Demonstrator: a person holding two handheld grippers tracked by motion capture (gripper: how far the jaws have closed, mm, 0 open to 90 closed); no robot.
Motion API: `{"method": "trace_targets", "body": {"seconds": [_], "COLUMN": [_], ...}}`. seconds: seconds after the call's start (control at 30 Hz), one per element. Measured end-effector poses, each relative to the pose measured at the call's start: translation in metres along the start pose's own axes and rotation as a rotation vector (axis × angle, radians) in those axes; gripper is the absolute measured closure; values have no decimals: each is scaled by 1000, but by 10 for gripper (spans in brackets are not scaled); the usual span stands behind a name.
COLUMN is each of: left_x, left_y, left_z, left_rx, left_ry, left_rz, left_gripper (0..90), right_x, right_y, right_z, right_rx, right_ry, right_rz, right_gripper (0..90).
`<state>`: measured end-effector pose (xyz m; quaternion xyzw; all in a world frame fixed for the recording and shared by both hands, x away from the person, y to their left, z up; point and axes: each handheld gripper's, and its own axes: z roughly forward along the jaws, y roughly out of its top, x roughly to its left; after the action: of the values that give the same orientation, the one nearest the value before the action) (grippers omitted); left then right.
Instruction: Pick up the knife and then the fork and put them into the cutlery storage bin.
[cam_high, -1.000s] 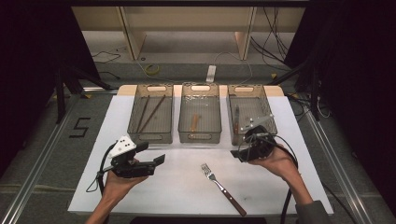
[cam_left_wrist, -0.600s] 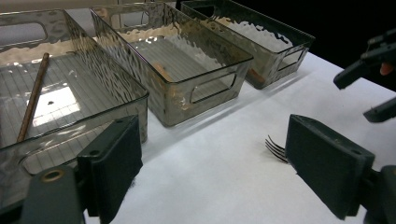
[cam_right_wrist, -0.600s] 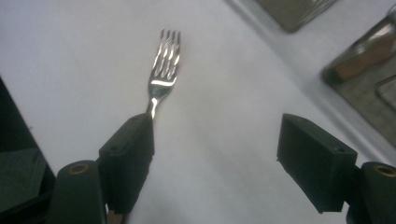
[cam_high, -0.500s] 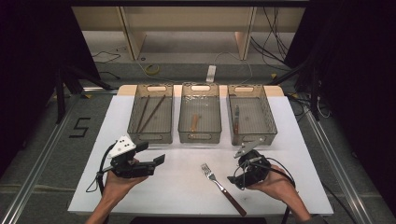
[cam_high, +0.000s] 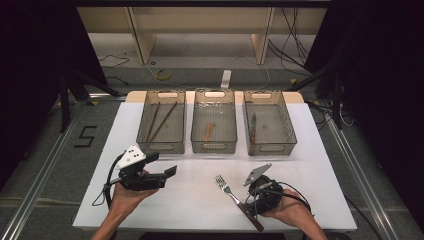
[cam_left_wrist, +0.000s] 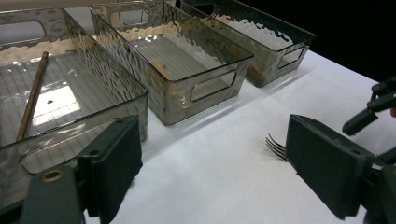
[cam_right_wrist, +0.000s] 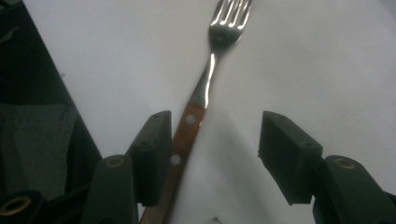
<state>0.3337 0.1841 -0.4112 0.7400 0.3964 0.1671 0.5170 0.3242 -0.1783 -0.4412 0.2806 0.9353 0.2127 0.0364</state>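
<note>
fork (cam_right_wrist: 212, 70) laid flat on tabletop (cam_high: 320, 150), tines away, long axis along the reach | right gripper (cam_right_wrist: 210, 154) just closing, fingers (cam_right_wrist: 152, 156) not yet clamped, wooden handle beside the left one | left gripper (cam_left_wrist: 210, 172) released, well apart.

Three clear bins (cam_high: 214, 146) stand in a row; one fork (cam_high: 231, 192); two grippers (cam_high: 165, 172).
</note>
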Motion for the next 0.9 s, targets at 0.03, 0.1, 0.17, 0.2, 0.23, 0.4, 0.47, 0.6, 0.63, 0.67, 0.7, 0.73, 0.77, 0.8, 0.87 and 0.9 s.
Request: {"method": "trace_targets", "body": {"seconds": [0.03, 0.1, 0.17, 0.2, 0.23, 0.4, 0.47, 0.6, 0.63, 0.67, 0.7, 0.73, 0.77, 0.8, 0.87, 0.9], "left_x": [1, 0, 0, -1, -1, 0, 0, 0, 0, 0, 0, 0, 0, 0, 0, -1], "left_y": [0, 0, 0, 0, 0, 0, 0, 0, 0, 0, 0, 0, 0, 0, 0, 0], "left_z": [0, 0, 0, 0, 0, 0, 0, 1, 0, 0, 1, 1, 1, 1, 1, 1], "left_rx": [0, 0, -1, 0, 4, 7, 7, 8, 8, 7, 7, 8, 8, 6, 6, 7], "left_ry": [0, 1, 1, 1, 0, 0, 1, 0, 0, 0, 0, -1, 0, 1, 1, 1], "left_rz": [0, 1, 0, 0, 4, 7, 6, 8, 8, 8, 8, 7, 7, 7, 7, 8], "left_gripper": [181, 181, 182, 181, 182, 181, 181, 182, 182, 181, 182, 181, 181, 181, 182, 182], "right_x": [1, 3, 6, 7, 7, 11, 12, 14, 14, 14, 14, 14, 14, 14, 14, 14], "right_y": [-1, -2, -2, -2, -1, -1, -1, -1, -1, -1, -1, -1, -1, -1, -1, -1], "right_z": [2, 5, 8, 9, 10, 13, 15, 19, 19, 20, 21, 21, 21, 21, 21, 21], "right_rx": [14, 29, 27, 38, 44, 62, 72, 89, 95, 102, 107, 107, 106, 106, 106, 109], "right_ry": [2, 9, 12, 14, 12, 11, 8, 7, 1, -1, -2, -3, -2, -4, -9, -13], "right_rz": [-23, -32, -30, -44, -55, -67, -79, -93, -99, -104, -101, -108, -109, -109, -113, -112], "right_gripper": [462, 479, 491, 500, 508, 550, 565, 588, 597, 602, 606, 609, 613, 616, 633, 646]}}
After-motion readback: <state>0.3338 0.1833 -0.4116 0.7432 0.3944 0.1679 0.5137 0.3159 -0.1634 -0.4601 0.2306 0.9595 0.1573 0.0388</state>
